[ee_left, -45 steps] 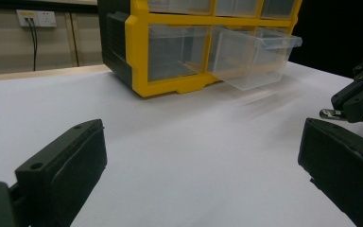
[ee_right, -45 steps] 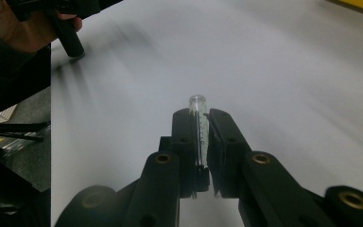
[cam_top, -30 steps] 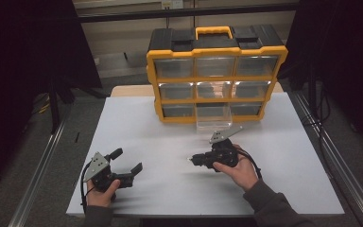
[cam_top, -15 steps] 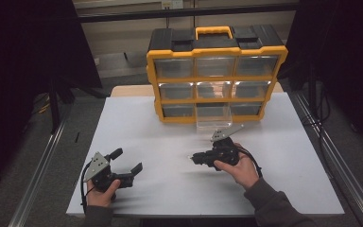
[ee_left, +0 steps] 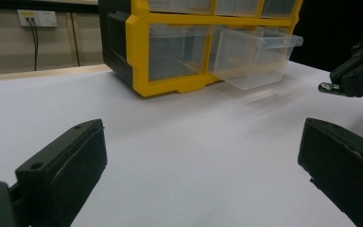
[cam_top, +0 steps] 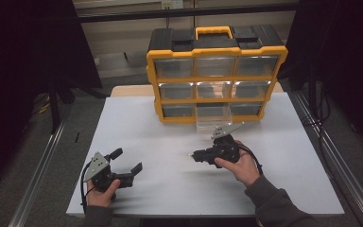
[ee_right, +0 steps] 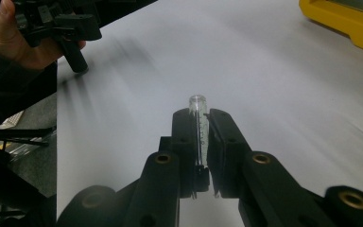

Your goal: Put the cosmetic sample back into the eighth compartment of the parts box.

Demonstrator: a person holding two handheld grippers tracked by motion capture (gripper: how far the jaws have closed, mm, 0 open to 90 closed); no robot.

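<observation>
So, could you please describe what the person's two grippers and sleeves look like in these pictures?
Both grippers are black, with two blocky jaws each. The left gripper carries a grey three-cornered plate on top and trails a black cable. The right gripper has the same kind of grey plate and a looping black cable. Brass-coloured pivot pins mark its linkage. The right sleeve is dark grey.

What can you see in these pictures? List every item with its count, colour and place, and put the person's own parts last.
Table: one, white top, centre.
Organiser: one, yellow and black, nine clear drawers, at the table's far edge.
Open drawer: one, clear, bottom row, middle, pulled out.
Tube: one, clear, small, clamped in the right gripper.
Wall socket: one, white, on the wall behind.
Left gripper: one, black, near left, jaws wide apart.
Right gripper: one, black, in front of the organiser.
Hands: two, left hand, right hand, on the grippers.
</observation>
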